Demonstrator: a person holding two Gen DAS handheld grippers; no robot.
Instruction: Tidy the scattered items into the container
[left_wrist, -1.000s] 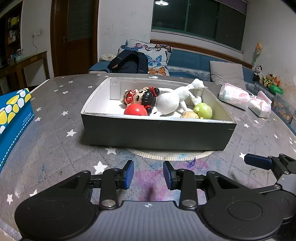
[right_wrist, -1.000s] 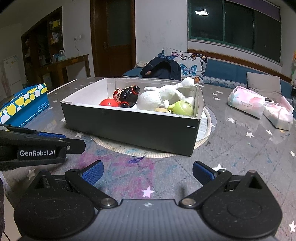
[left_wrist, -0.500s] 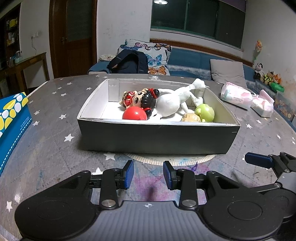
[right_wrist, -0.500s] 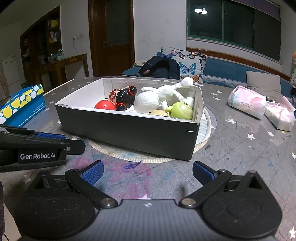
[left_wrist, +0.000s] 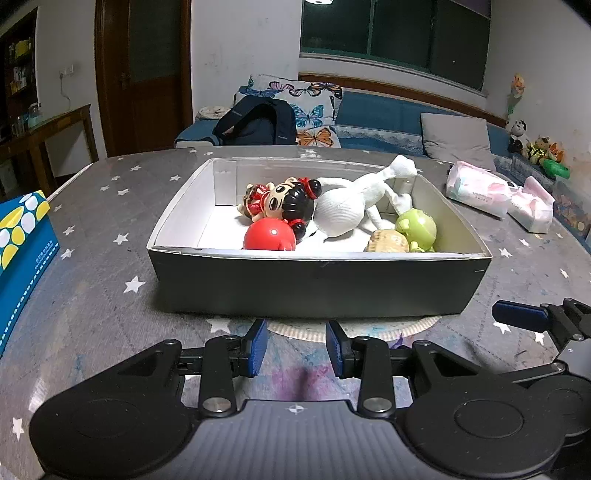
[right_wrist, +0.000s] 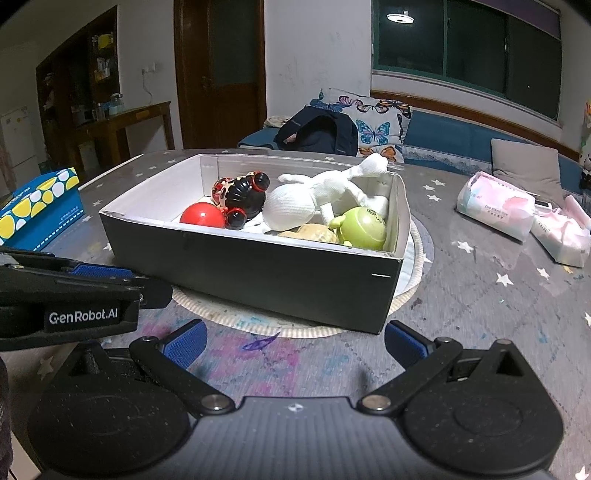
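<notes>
A dark cardboard box (left_wrist: 317, 284) with a white inside stands on a round mat on the star-patterned table. In it lie a red ball (left_wrist: 269, 236), a black-haired doll (left_wrist: 286, 201), a white plush figure (left_wrist: 351, 206), a green toy (left_wrist: 417, 227) and a tan toy (left_wrist: 389, 242). The box also shows in the right wrist view (right_wrist: 258, 269). My left gripper (left_wrist: 295, 347) is just in front of the box's near wall, its fingers a narrow gap apart and empty. My right gripper (right_wrist: 293, 341) is open and empty, in front of the box's near right corner.
A blue box with yellow and white dots (left_wrist: 22, 236) lies at the left. Pink tissue packs (left_wrist: 476, 188) lie at the right. The round mat (right_wrist: 410, 273) sticks out from under the box. A sofa with a backpack (left_wrist: 258, 122) stands behind the table.
Both grippers have moved closer to the box, which now looks larger in both views. The finger gaps have not changed.
</notes>
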